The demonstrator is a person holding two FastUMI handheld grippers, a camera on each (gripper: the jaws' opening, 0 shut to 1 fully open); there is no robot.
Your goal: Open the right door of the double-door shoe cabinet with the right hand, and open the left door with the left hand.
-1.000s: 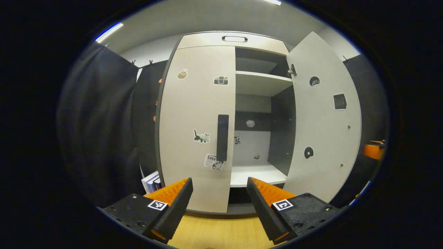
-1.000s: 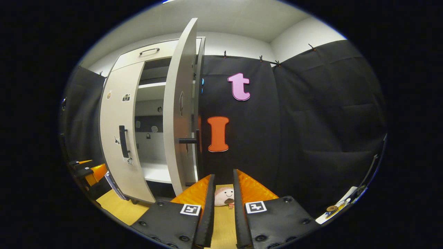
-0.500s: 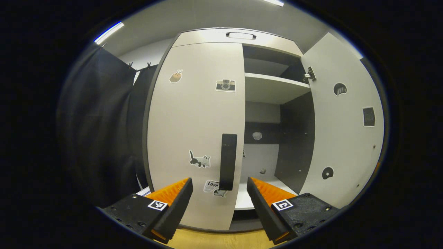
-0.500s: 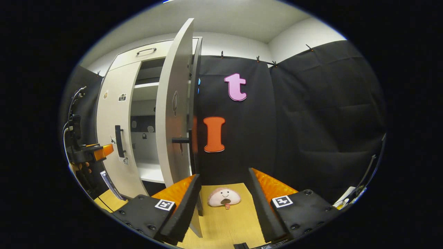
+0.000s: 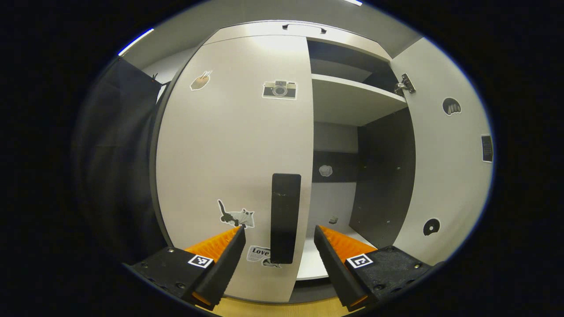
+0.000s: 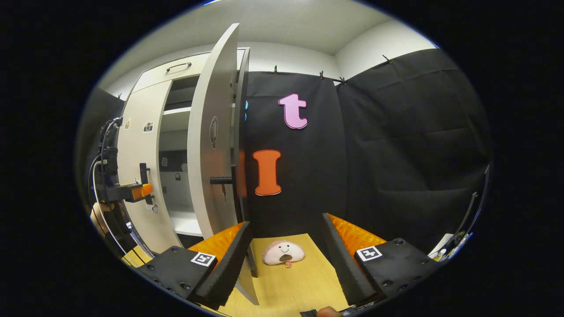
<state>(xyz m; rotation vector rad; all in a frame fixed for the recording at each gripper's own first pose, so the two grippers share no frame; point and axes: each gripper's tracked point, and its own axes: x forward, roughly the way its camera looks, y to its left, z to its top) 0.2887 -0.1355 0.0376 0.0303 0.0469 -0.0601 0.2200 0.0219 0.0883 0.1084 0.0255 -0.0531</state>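
Left gripper (image 5: pixel 280 246) fingers (image 5: pixel 229 259) straddle the handle (image 5: pixel 285 218) (spread, not touching).

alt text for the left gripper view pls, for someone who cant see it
The open left gripper faces the black handle of the closed left door, its orange fingers on either side of the handle and not touching it. The right door stands open, showing bare shelves inside the cabinet.

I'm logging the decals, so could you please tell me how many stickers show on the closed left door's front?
4. On the left door: a tan sticker upper left, a camera upper right, a cat low, and a "Love" sticker at the bottom, partly behind the handle. That handle may hide more.
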